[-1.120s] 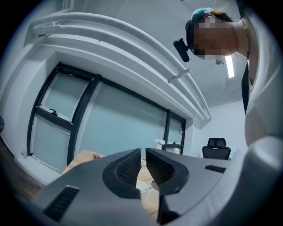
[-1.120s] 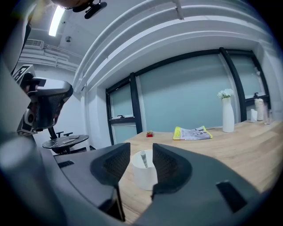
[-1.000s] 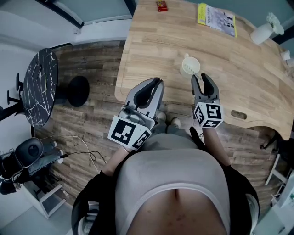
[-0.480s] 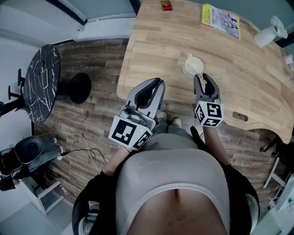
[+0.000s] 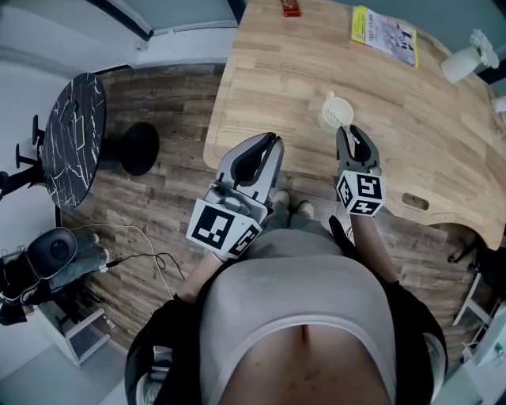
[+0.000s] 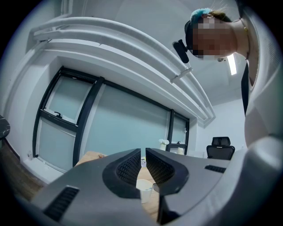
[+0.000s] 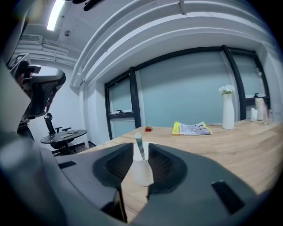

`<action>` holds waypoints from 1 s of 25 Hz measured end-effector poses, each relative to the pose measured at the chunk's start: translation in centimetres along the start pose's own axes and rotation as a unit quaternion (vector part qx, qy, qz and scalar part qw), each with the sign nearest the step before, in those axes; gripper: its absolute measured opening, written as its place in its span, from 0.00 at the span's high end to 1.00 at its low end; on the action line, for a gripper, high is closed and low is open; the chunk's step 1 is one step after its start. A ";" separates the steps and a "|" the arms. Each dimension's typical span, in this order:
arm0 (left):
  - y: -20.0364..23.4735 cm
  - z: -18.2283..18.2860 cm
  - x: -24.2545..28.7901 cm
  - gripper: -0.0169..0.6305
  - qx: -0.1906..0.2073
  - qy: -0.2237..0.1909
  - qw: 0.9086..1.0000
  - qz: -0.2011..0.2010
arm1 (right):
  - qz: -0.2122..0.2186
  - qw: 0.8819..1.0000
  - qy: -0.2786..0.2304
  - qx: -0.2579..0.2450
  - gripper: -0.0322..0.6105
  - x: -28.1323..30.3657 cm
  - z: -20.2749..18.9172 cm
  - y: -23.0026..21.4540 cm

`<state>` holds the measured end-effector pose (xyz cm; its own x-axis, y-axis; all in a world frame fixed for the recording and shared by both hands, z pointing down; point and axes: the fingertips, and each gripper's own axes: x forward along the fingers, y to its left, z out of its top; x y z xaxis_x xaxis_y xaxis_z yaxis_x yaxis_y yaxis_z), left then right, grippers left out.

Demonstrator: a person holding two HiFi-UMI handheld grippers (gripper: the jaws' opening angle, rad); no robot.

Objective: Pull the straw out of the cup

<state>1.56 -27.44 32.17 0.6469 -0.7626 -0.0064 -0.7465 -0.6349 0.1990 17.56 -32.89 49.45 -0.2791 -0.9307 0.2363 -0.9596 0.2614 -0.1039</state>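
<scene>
A white paper cup (image 5: 335, 113) stands on the wooden table (image 5: 427, 134) near its front edge. A straw with a green stripe (image 7: 139, 148) sticks up out of the cup (image 7: 142, 173). My right gripper (image 5: 353, 131) is level with the straw, just in front of the cup. In the right gripper view its jaws (image 7: 140, 146) are closing with the straw between them, and a sliver of gap still shows on each side. My left gripper (image 5: 270, 141) hangs off the table's front edge to the left, shut and holding nothing. In the left gripper view the cup (image 6: 143, 190) shows beyond the left gripper (image 6: 143, 152).
A yellow booklet (image 5: 383, 30), a white vase (image 5: 462, 62) and a small red thing (image 5: 291, 8) lie at the table's far side. A round black side table (image 5: 73, 134) and a black round base (image 5: 136, 148) stand on the wooden floor to the left.
The right gripper's jaws have narrowed around the straw. Both hands have stayed almost where they were.
</scene>
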 end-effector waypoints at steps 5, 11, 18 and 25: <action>0.0 -0.1 0.0 0.94 0.001 0.001 1.000 0.001 | -0.002 1.000 0.002 0.000 0.77 0.2 -0.3 -0.1; 0.2 0.0 -0.2 0.94 0.002 -0.002 1.000 0.004 | -0.002 1.000 0.005 -0.002 0.78 0.5 -0.6 0.0; 0.4 0.1 -0.5 0.94 0.001 0.000 1.000 0.005 | -0.011 1.000 0.012 -0.002 0.81 0.8 -1.0 -0.4; 0.5 0.1 -0.6 0.94 0.001 -0.002 1.000 0.004 | -0.016 1.000 0.015 -0.005 0.83 0.8 -1.4 -0.4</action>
<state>0.82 -27.33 32.13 0.6398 -0.7685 -0.0084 -0.7524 -0.6286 0.1966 17.70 -33.37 51.02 -0.2493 -0.9303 0.2691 -0.9683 0.2345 -0.0862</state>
